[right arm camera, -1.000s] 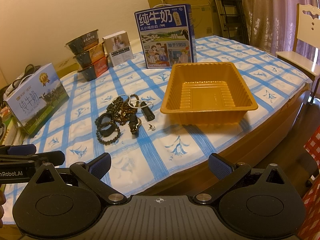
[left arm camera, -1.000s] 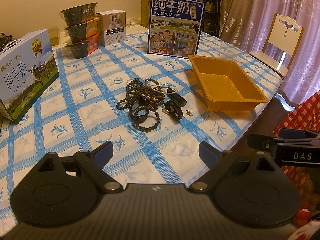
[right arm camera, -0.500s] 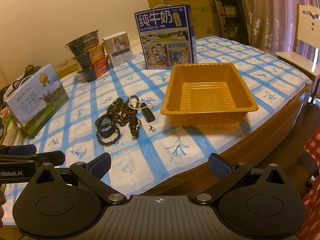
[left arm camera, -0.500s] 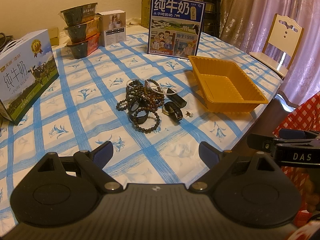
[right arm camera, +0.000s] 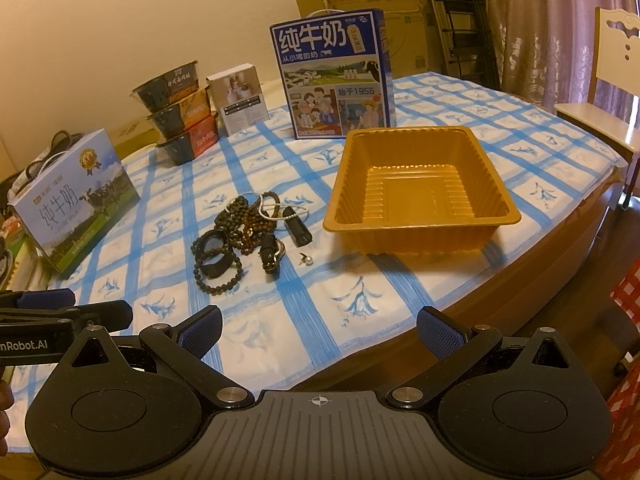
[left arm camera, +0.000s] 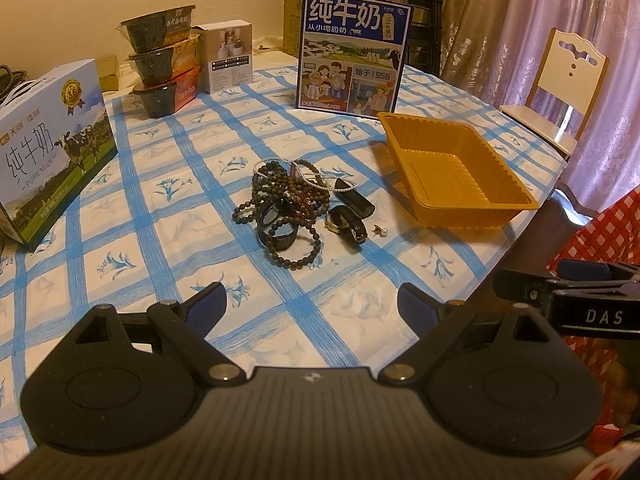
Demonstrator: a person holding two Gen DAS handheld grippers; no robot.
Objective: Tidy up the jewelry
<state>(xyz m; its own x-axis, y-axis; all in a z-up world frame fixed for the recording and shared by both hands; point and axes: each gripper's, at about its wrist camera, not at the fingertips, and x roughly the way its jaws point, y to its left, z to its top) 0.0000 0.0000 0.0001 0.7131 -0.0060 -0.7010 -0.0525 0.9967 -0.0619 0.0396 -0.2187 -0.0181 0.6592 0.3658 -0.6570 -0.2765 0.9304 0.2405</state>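
A pile of dark bead bracelets, bangles and a watch (left arm camera: 294, 208) lies mid-table; it also shows in the right wrist view (right arm camera: 240, 236). A small pearl earring (left arm camera: 380, 232) lies just right of the pile, seen too in the right wrist view (right arm camera: 306, 259). An empty orange plastic tray (left arm camera: 448, 168) stands to the right, also in the right wrist view (right arm camera: 420, 184). My left gripper (left arm camera: 312, 306) is open and empty, near the table's front edge, short of the pile. My right gripper (right arm camera: 320, 330) is open and empty, at the table edge in front of the tray.
A blue milk carton (left arm camera: 352, 52) stands behind the tray. A white-blue milk box (left arm camera: 48, 148) sits at the left. Stacked food bowls (left arm camera: 164, 60) and a small white box (left arm camera: 230, 56) are at the back. A chair (left arm camera: 568, 84) stands right of the table.
Both grippers have crept slightly forward toward the table; the jewelry and tray have not moved. Both stay open.
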